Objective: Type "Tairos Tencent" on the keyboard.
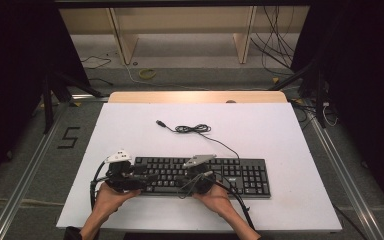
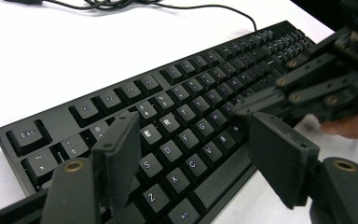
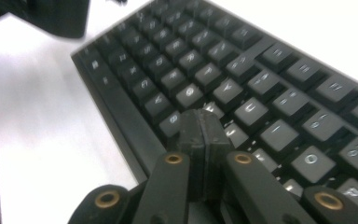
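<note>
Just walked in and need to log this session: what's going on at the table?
A person works two grippers over a black keyboard on a white table. The right gripper, shut with nothing between its fingers, points its tip down at the keys mid-board, as if to press one. The left gripper hovers open above the letter keys at the left end. The keyboard's cable lies unplugged behind.

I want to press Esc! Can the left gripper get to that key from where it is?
Probably yes. The left gripper hangs open over the keyboard's left letter keys, and the Esc key sits uncovered at the near corner.
</note>
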Demonstrator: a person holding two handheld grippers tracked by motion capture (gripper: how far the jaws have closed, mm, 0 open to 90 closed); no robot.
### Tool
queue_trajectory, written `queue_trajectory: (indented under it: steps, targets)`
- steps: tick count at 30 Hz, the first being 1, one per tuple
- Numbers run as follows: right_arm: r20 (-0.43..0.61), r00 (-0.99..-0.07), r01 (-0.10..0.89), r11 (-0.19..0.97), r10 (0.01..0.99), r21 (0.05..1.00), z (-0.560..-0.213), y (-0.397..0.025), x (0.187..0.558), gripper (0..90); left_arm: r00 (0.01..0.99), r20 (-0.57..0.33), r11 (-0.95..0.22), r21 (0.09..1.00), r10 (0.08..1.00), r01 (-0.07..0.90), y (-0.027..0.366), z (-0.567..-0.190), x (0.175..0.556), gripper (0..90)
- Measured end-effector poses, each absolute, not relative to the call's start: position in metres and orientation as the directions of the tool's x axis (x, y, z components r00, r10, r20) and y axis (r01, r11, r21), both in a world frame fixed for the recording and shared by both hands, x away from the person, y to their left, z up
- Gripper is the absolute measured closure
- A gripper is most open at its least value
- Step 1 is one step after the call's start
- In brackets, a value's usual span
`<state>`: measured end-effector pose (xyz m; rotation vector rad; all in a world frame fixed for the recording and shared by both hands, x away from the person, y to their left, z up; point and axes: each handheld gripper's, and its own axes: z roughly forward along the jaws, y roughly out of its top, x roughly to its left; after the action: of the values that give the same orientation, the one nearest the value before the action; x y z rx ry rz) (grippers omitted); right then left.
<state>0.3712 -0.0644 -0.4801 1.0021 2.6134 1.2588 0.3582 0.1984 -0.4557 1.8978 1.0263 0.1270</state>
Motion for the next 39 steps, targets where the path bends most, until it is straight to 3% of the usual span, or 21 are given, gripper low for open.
queue_trajectory:
  steps: [5, 18, 29, 33, 39]
  targets:
    - [0.243, -0.778, 0.526, 0.389, 0.579, 0.756, -0.470, -0.073, 0.371, 85.1, 0.649, -0.308, -0.217, 0.771, 0.696, 0.599, 0.197, -0.457, 0.359, 34.6]
    - [0.267, -0.786, 0.515, 0.351, 0.558, 0.782, -0.463, -0.086, 0.368, 63.5, 0.659, -0.300, -0.239, 0.764, 0.690, 0.599, 0.195, -0.458, 0.359, 36.1]
    - [0.277, -0.778, 0.516, 0.323, 0.564, 0.793, -0.457, -0.097, 0.366, 53.0, 0.665, -0.301, -0.245, 0.764, 0.684, 0.597, 0.193, -0.458, 0.358, 39.2]
    - [0.281, -0.776, 0.519, 0.319, 0.564, 0.793, -0.456, -0.099, 0.364, 48.6, 0.672, -0.295, -0.257, 0.762, 0.679, 0.595, 0.192, -0.458, 0.358, 44.7]
    - [0.279, -0.775, 0.517, 0.316, 0.567, 0.796, -0.457, -0.103, 0.363, 46.2, 0.688, -0.286, -0.282, 0.758, 0.667, 0.588, 0.190, -0.458, 0.357, 59.8]
